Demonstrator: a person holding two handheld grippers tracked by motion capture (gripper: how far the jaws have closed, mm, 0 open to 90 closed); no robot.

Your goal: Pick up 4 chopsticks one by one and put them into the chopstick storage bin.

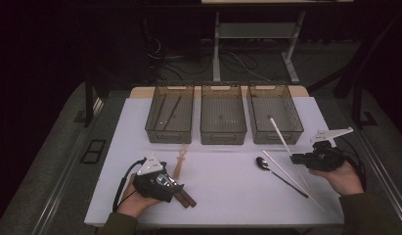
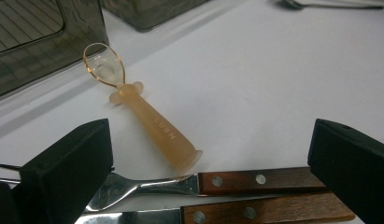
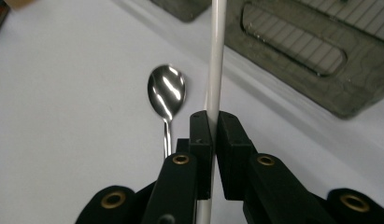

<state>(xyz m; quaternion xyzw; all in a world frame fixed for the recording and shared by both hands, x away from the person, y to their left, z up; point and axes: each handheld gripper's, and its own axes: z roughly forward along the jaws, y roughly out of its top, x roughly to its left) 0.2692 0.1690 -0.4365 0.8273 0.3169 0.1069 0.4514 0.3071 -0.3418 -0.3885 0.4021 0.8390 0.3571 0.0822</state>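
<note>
Dark floor and cables surround a white tabletop (image 1: 228, 196) with three grey bins (image 1: 223, 120) along its far edge. On the right, the right gripper (image 3: 212, 128) has its jaws clamped on a white chopstick (image 1: 282, 139), whose long axis tilts up toward the rightmost bin; a second chopstick (image 1: 306, 191) and a metal spoon (image 3: 167, 93) lie just beside. Nearer me, the left gripper (image 2: 203, 177) hangs with jaws wide and empty over two wooden-handled utensils (image 2: 259, 179), an amber baby spoon (image 2: 152, 123) just beyond.
</note>
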